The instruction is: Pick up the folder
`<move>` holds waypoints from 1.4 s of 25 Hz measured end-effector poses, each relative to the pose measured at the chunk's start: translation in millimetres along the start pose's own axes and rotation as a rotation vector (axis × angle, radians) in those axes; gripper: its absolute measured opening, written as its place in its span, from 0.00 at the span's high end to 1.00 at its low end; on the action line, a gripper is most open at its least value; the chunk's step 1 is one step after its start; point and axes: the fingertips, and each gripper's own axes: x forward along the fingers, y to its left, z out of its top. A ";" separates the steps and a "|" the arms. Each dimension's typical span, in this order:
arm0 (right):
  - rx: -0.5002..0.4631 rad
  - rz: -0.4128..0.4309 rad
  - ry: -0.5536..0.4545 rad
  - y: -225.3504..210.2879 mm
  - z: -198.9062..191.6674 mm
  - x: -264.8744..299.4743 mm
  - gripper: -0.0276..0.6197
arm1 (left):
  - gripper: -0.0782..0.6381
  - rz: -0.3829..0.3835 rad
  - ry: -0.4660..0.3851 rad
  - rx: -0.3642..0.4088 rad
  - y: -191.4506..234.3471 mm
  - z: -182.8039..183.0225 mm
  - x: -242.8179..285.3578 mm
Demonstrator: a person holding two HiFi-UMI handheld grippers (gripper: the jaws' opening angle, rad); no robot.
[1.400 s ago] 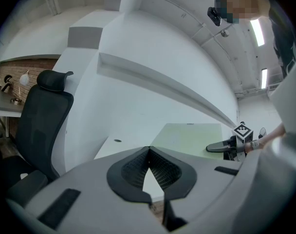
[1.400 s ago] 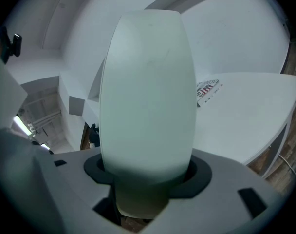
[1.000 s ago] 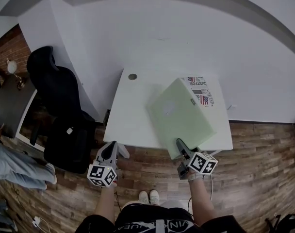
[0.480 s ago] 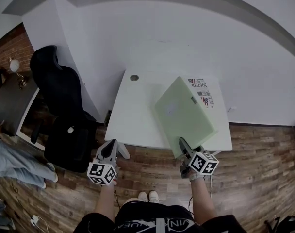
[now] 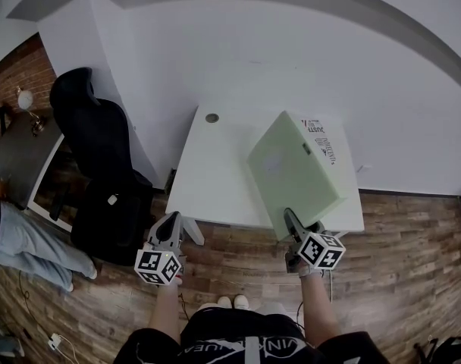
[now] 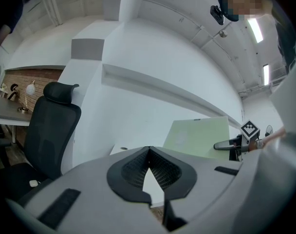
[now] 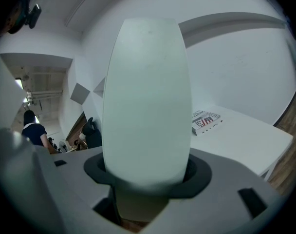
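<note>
So right now the pale green folder point(image 5: 295, 165) is in the right gripper point(image 5: 294, 220), pinched by its near edge, out past the front of the white surface point(image 5: 215, 180). I reckon that edge gets grabbed because it's the one spot where fingers can get on both faces of something this flat. In the right gripper view the folder point(image 7: 147, 96) fills the whole gap. The fingers are spread fairly wide and pressed onto it from both sides, so it's a proper hold, not just hovering.

The folder sits tilted, near end raised toward the person and far end pointing at the wall. I can't tell whether the far corner is clear or resting on the book point(image 5: 326, 144) with the stars-and-stripes cover at the back right of the surface, since the folder covers part of it from the head view.

The left gripper point(image 5: 171, 220) hangs off to the left in front of the surface, well apart from the folder. Its fingers are closed together with nothing between them, so it looks like it's sitting this one out.

My guess is the pickup is mostly done. A one-edge grip on a wide flat thing will want to droop or swing though, so I'd go slow
</note>
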 end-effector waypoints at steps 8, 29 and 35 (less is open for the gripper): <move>-0.027 -0.026 -0.037 -0.3 4.9 -7.5 0.51 | 0.87 0.001 -0.016 -0.001 -1.1 5.6 -4.4; -0.054 -0.048 -0.089 -7.2 13.6 -18.8 0.51 | 0.87 0.002 -0.018 0.005 0.4 9.6 1.3; -0.050 -0.056 -0.084 -10.0 12.5 -19.7 0.51 | 0.87 0.004 -0.010 0.004 1.3 8.9 1.1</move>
